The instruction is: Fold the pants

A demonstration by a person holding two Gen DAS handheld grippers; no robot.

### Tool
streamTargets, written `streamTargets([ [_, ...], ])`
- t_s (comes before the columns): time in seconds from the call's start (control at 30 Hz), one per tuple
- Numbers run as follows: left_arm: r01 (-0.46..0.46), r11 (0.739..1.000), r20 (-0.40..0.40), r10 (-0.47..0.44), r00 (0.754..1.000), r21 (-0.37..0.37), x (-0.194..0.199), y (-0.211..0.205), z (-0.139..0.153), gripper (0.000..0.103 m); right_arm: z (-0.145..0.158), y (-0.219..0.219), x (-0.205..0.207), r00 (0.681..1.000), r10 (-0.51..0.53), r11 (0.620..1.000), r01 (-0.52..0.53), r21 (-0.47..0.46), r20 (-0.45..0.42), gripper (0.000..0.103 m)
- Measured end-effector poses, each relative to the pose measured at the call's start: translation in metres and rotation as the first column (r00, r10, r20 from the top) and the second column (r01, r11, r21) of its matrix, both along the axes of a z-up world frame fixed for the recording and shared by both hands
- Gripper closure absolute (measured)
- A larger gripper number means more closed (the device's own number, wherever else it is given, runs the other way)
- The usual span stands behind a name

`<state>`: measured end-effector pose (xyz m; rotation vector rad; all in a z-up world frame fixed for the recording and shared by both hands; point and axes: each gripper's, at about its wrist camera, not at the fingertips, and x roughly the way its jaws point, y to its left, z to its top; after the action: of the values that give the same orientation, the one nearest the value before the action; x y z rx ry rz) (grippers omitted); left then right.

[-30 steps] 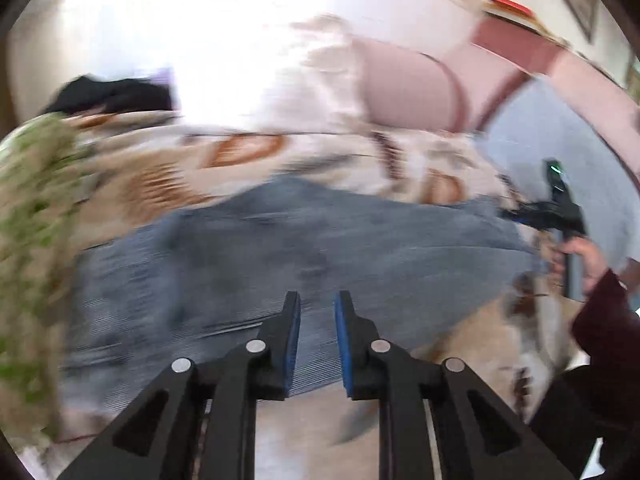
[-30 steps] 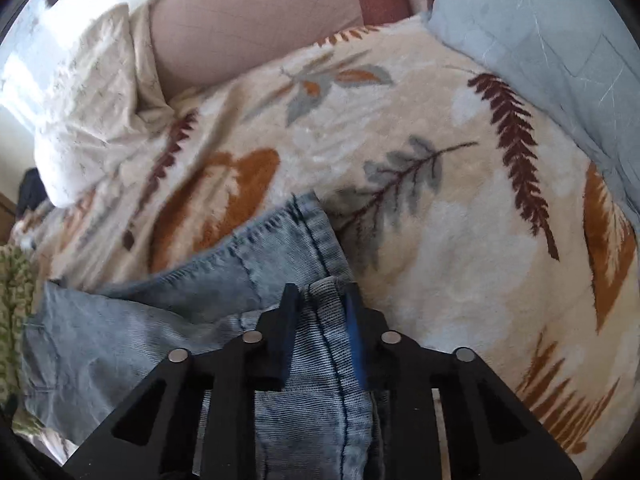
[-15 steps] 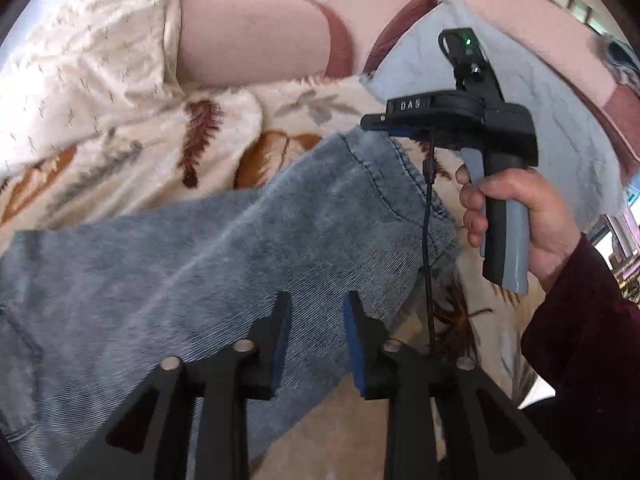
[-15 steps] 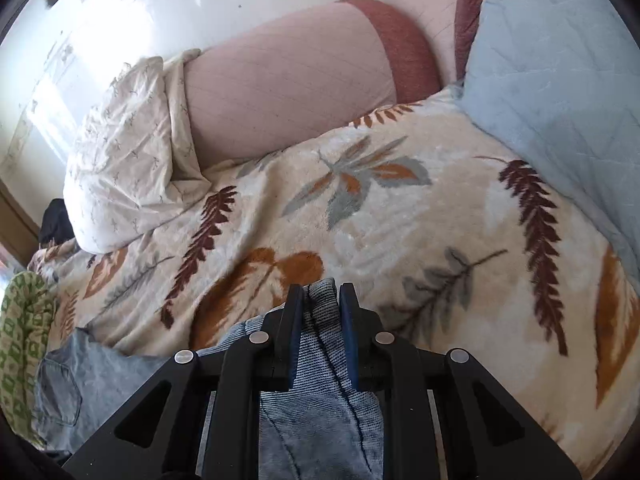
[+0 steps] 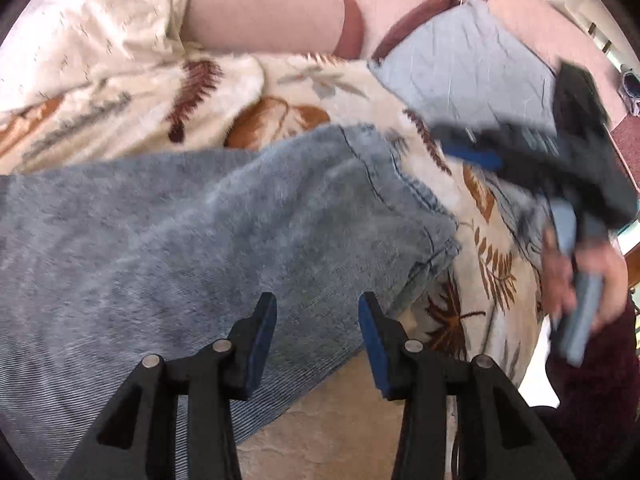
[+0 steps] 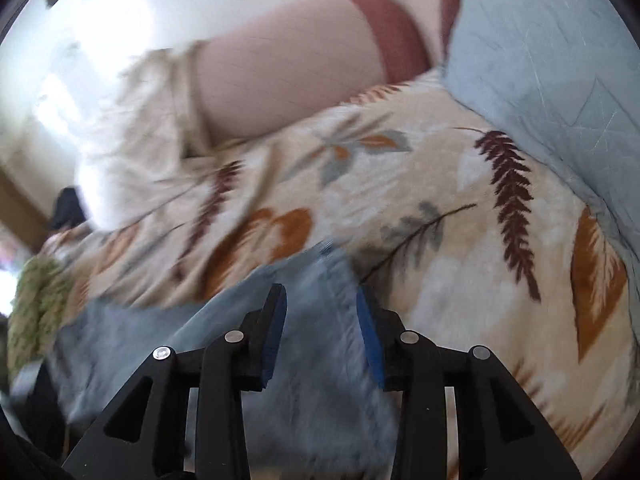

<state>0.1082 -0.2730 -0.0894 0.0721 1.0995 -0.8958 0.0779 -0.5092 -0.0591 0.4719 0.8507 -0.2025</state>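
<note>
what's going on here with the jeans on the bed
A person is folding a pair of blue jeans spread on a leaf-print blanket, a handheld gripper in each hand. Both the left gripper and the right gripper are open above the denim and hold nothing. The hem end of the jeans lies toward the grey-blue pillow. The right-hand view is blurred with motion.

Bright daylight glares white up and left of the right claw [image 6: 322, 334], motion blur smears its whole view and the far-right side of the left view, and fisheye bending darkens every edge.
</note>
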Motion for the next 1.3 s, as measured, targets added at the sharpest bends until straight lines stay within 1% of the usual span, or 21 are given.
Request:
streamTargets([
  [0.07, -0.027, 1.0, 0.017, 0.027, 0.999, 0.007, 0.002, 0.005, 0.002, 0.058, -0.002, 0.018, -0.015, 0.999, 0.035, 0.999, -0.036, 0.008, 0.022, 0.068],
  [0.17, -0.075, 0.995, 0.06, 0.072, 0.996, 0.06, 0.005, 0.013, 0.001, 0.058, -0.023, 0.044, -0.01, 0.995, 0.091, 0.993, -0.094, -0.065, -0.035, 0.069],
  [0.2, -0.095, 0.993, 0.069, 0.09, 0.994, 0.068, 0.005, 0.018, 0.0, 0.058, -0.035, 0.049, -0.007, 0.993, 0.1, 0.992, -0.104, -0.07, -0.068, 0.074],
  [0.27, -0.128, 0.988, 0.097, 0.119, 0.988, 0.088, 0.004, 0.03, -0.002, 0.058, -0.061, 0.063, -0.004, 0.979, 0.125, 0.986, -0.14, -0.088, -0.16, 0.074],
  [0.3, -0.14, 0.983, 0.11, 0.127, 0.986, 0.117, 0.003, 0.035, -0.005, 0.058, -0.066, 0.071, -0.006, 0.975, 0.132, 0.978, -0.158, -0.138, -0.181, 0.076],
  [0.33, -0.152, 0.977, 0.108, 0.137, 0.985, 0.151, 0.003, 0.04, -0.01, 0.058, -0.068, 0.081, -0.01, 0.972, 0.136, 0.959, -0.177, -0.221, -0.19, 0.076],
  [0.37, -0.169, 0.972, 0.088, 0.157, 0.984, 0.16, 0.005, 0.049, -0.016, 0.058, -0.07, 0.088, -0.014, 0.969, 0.125, 0.95, -0.179, -0.257, -0.214, 0.076],
  [0.43, -0.185, 0.976, 0.066, 0.179, 0.982, 0.118, 0.01, 0.063, -0.019, 0.058, -0.069, 0.089, -0.027, 0.972, 0.089, 0.956, -0.145, -0.254, -0.217, 0.076],
  [0.5, -0.195, 0.972, 0.092, 0.184, 0.979, 0.129, 0.01, 0.072, -0.018, 0.058, -0.069, 0.091, -0.036, 0.971, 0.082, 0.948, -0.145, -0.283, -0.224, 0.076],
  [0.6, -0.195, 0.975, 0.061, 0.189, 0.98, 0.108, 0.014, 0.085, -0.019, 0.058, -0.072, 0.092, -0.042, 0.975, 0.074, 0.944, -0.136, -0.302, -0.21, 0.076],
  [0.67, -0.205, 0.974, 0.039, 0.202, 0.978, 0.098, 0.017, 0.099, -0.013, 0.058, -0.073, 0.093, -0.035, 0.969, 0.077, 0.936, -0.151, -0.317, -0.234, 0.076],
  [0.73, -0.226, 0.971, 0.05, 0.222, 0.974, 0.081, 0.018, 0.122, 0.0, 0.058, -0.063, 0.094, -0.03, 0.968, 0.06, 0.95, -0.131, -0.283, -0.245, 0.07],
  [0.8, -0.27, 0.96, 0.125, 0.26, 0.957, 0.069, 0.018, 0.151, 0.017, 0.056, -0.048, 0.096, -0.03, 0.983, 0.079, 0.967, -0.116, -0.225, -0.168, 0.069],
  [0.83, -0.304, 0.95, 0.167, 0.289, 0.943, 0.07, 0.018, 0.17, 0.025, 0.054, -0.035, 0.105, -0.028, 0.989, 0.107, 0.969, -0.127, -0.211, -0.106, 0.067],
  [0.87, -0.36, 0.929, 0.211, 0.337, 0.917, 0.081, 0.021, 0.191, 0.032, 0.051, -0.03, 0.113, -0.025, 0.987, 0.135, 0.966, -0.151, -0.208, -0.087, 0.066],
  [0.97, -0.517, 0.845, 0.274, 0.471, 0.839, 0.132, 0.036, 0.253, 0.037, 0.049, -0.034, 0.151, -0.006, 0.965, 0.248, 0.953, -0.259, -0.16, -0.083, 0.066],
  [1.07, -0.631, 0.757, 0.281, 0.577, 0.767, 0.17, 0.045, 0.303, 0.028, 0.05, -0.05, 0.181, 0.009, 0.944, 0.301, 0.924, -0.324, -0.203, -0.136, 0.065],
  [1.1, -0.641, 0.749, 0.26, 0.593, 0.762, 0.169, 0.047, 0.316, 0.021, 0.053, -0.057, 0.187, 0.012, 0.938, 0.313, 0.92, -0.339, -0.196, -0.152, 0.065],
  [1.17, -0.623, 0.761, 0.215, 0.587, 0.78, 0.181, 0.049, 0.326, 0.007, 0.054, -0.074, 0.198, 0.013, 0.926, 0.321, 0.91, -0.36, -0.206, -0.199, 0.064],
  [1.23, -0.612, 0.77, 0.243, 0.568, 0.787, 0.182, 0.045, 0.326, -0.003, 0.054, -0.08, 0.202, 0.007, 0.924, 0.322, 0.901, -0.366, -0.231, -0.208, 0.062],
  [1.3, -0.599, 0.781, 0.286, 0.541, 0.791, 0.18, 0.036, 0.321, -0.006, 0.054, -0.082, 0.201, -0.002, 0.924, 0.313, 0.913, -0.356, -0.197, -0.219, 0.06],
])
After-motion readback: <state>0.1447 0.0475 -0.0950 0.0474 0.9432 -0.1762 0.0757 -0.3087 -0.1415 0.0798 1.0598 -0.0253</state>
